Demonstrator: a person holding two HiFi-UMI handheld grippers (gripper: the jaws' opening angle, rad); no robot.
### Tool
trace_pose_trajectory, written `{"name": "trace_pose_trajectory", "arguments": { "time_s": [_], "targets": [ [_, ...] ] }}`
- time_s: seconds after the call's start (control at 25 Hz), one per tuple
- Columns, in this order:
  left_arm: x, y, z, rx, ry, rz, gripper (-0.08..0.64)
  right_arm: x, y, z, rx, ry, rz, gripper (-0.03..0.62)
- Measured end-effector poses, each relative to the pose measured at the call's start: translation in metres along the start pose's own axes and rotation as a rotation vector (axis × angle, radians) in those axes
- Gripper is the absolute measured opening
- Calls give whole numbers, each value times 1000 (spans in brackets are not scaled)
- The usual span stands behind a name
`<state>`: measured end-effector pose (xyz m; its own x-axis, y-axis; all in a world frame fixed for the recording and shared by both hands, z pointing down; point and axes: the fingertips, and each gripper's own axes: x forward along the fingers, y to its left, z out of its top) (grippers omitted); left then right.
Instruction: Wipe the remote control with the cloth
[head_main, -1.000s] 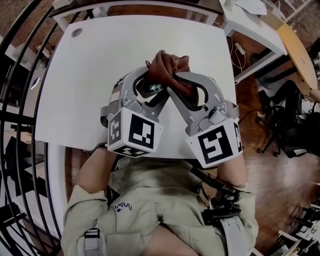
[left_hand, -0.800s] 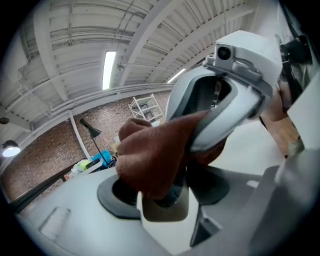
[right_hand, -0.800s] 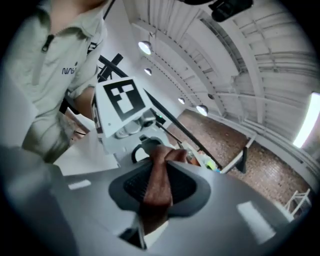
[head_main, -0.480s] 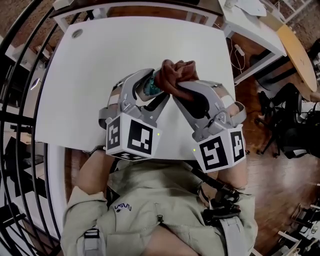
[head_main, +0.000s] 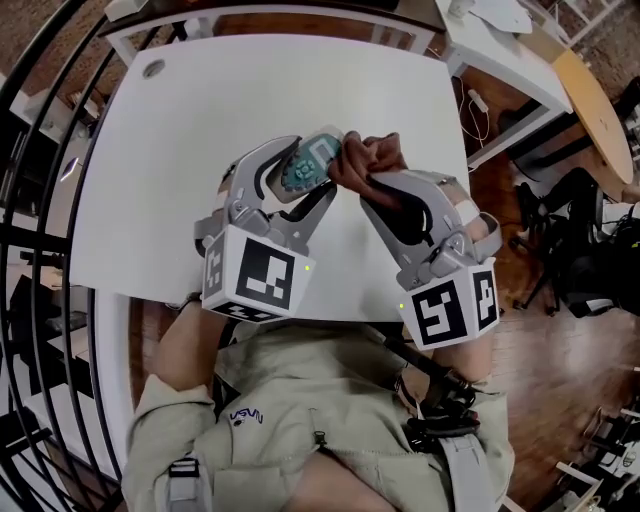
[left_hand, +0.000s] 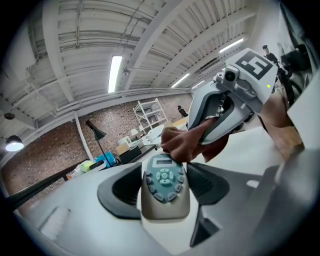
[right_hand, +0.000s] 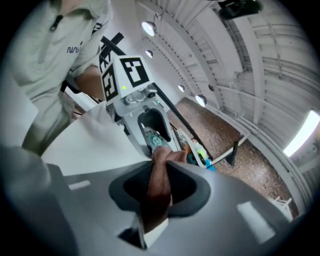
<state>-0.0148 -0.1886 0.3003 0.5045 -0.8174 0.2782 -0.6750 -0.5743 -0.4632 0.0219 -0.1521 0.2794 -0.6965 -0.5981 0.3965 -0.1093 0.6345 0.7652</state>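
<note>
Left tool (head_main: 300, 172): jaws wide but clamped on the remote control (left_hand: 164, 182), one pad on each long edge, gripping its near half. That leaves the keypad face and the far end exposed for wiping and stops the body twisting under side load. The remote is held over the white table (head_main: 200, 130), near its middle, and looks lifted clear of the surface, though I can't confirm the gap. Its long axis runs along the left tool's own pointing direction. In the head view that is a diagonal from lower left to upper right, away from the person. Buttons face up, and the small display end points outward toward the right tool. Brown cloth (left_hand: 182, 142): bunched into a wad and touching the display end of the remote. Right tool (head_main: 372, 180): jaws clenched on that cloth with a fold pinched between the pads and the rest bulging out front as the wiping surface. It comes in from the right, angled toward the left tool, so the wad meets the remote's free end rather than the clamped part.
</note>
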Motion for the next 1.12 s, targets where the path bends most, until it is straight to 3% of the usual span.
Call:
{"name": "trace_pose_trajectory", "arguments": {
  "time_s": [0.08,0.12,0.2,0.28,0.36,0.44,0.52,0.6,0.68,0.76,0.88,0.96,1.04,1.12],
  "targets": [
    [0,0,-1,-19,-10,-12,291,3,7,15,16,-85,29,74],
    [-1,4,1,-46,-25,-18,291,1,0,17,52,-119,1,74],
    [-8,20,10,-163,-82,-19,291,-13,-34,5,205,-161,-147,74],
    [-17,36,23,-332,-169,-16,291,-26,-69,-13,390,-188,-321,74],
    [-27,43,39,-467,-268,-41,291,-26,-81,-15,477,-235,-385,74],
    [-33,41,52,-541,-333,-93,291,-17,-70,3,486,-303,-336,74],
    [-37,39,61,-589,-369,-134,290,-3,-39,23,454,-334,-223,74],
    [-38,41,65,-616,-389,-143,291,8,-2,40,344,-334,-84,74],
    [-39,43,66,-635,-397,-149,290,15,19,54,234,-344,-6,74],
    [-41,42,66,-656,-403,-165,290,15,5,41,244,-306,-54,74],
    [-46,35,71,-669,-414,-210,291,-4,-62,2,459,-277,-304,74],
    [-46,28,75,-669,-418,-238,291,-10,-82,1,503,-309,-379,74],
    [-43,24,79,-671,-420,-252,291,1,-66,13,458,-316,-315,74],
    [-41,25,81,-672,-422,-249,291,15,-30,24,376,-274,-172,74]
  ]
}}
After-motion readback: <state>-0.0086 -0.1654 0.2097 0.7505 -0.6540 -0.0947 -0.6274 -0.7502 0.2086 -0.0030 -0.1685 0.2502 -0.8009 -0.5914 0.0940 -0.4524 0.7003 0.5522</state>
